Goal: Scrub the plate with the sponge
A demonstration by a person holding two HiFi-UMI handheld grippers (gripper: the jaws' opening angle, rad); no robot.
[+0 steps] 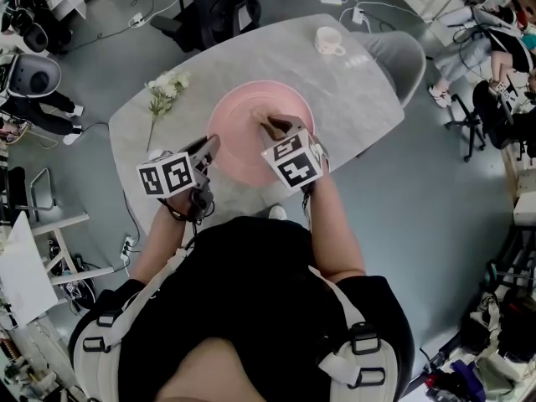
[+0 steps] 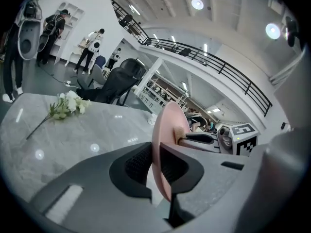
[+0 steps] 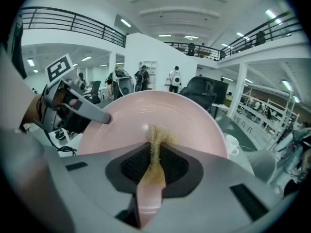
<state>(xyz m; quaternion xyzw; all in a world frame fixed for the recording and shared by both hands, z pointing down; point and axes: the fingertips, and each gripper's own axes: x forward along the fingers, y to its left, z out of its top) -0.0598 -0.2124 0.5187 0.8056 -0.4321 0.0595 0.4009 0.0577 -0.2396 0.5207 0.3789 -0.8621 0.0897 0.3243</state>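
- The grey marbled tabletop [image 1: 352, 107] fills the middle of the head view, with its long axis running from 8 o'clock to 2 o'clock.
- A black office chair [image 1: 222, 2] stands off the tabletop's far edge at 11 o'clock. A grey chair [image 1: 400, 53] is tucked in at 2 o'clock.
- The pink plate [image 1: 243, 153] lies near the centre of the tabletop, just in front of the person. I cannot tell whether it rests flat or is lifted slightly.
- The left gripper [image 1: 209, 149] meets the plate at its 8 o'clock rim. In the left gripper view its fingers [image 2: 131, 166] are clamped on the plate's edge [image 2: 163, 140], one finger on each face.
- The right gripper [image 1: 272, 126] comes in over the plate from 4 o'clock, with its tips near the plate's middle. Its fingers [image 3: 177, 164] are pressed together on the sponge.
- White flowers [image 1: 163, 90] on a green stem lie on the tabletop at 10 o'clock from the plate, well apart from it.
- A white cup [image 1: 328, 42] stands at 1 o'clock from the plate, near the far edge.
- The sponge [image 3: 156, 142] is thin, tan and squeezed flat. It sticks out past the fingertips and touches the plate's inner face [image 3: 184, 115].
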